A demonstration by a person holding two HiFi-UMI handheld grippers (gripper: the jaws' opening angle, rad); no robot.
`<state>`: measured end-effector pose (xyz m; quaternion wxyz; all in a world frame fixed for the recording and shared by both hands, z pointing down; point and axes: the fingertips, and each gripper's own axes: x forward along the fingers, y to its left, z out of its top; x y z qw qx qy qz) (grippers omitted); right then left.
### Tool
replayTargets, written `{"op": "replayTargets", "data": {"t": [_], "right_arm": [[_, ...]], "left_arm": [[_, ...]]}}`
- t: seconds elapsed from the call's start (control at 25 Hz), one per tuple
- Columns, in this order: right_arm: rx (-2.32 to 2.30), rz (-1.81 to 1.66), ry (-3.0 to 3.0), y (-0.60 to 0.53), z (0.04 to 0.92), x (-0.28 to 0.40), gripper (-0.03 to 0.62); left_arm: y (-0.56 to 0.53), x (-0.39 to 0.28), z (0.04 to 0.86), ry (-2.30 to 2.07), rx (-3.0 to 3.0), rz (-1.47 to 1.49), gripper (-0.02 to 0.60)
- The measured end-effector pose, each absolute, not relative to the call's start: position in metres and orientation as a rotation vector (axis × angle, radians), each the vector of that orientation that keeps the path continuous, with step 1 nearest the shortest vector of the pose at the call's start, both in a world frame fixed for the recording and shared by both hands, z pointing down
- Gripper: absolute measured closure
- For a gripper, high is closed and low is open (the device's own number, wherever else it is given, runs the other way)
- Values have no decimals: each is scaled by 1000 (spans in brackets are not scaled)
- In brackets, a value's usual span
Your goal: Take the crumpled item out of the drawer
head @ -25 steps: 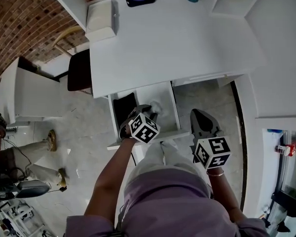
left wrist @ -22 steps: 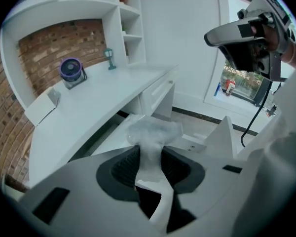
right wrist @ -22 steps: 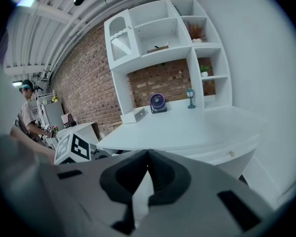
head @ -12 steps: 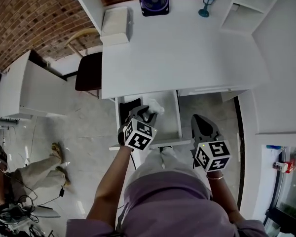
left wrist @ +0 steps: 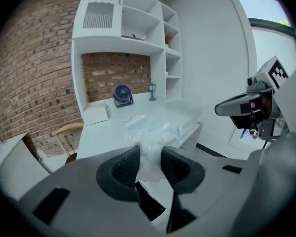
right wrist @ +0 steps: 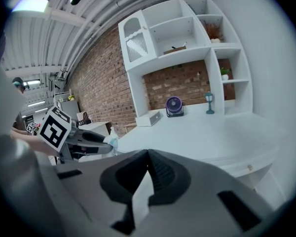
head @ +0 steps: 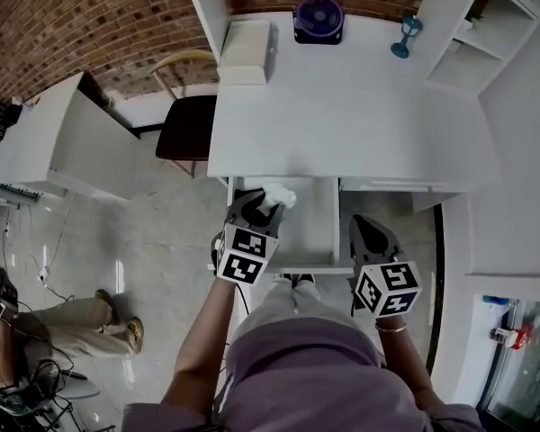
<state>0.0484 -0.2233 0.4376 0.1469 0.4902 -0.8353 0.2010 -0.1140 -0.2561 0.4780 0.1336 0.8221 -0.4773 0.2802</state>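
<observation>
The left gripper [head: 257, 208] has lifted the crumpled wad [head: 278, 194] out of the drawer [head: 317, 230], up toward the desk edge at mid-frame.

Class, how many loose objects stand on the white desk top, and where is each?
3: a white box back left, a purple fan back centre, a small blue ornament back right. The shelves may hide more.

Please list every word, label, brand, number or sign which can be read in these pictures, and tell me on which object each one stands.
No readable word or number appears in any view.
Left gripper: its cube shows only black-and-white square patterns, no letters.
Right gripper: its cube shows the same, patterns only.
Crumpled item: no print visible.
Red and white object at the lower right: too small to read.
</observation>
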Motion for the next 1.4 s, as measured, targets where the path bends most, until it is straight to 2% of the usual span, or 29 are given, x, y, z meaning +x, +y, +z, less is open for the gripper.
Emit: {"op": "replayTargets", "data": {"t": [0.68,1.4], "right_arm": [[1351,546,-2480,-217,422,22,591],[1347,451,-2483,-207,411,18,592]], "left_arm": [[-228,-159,429,-1611,2277,485,462],[-211,-177,416,-1685,2235,388,462]]}}
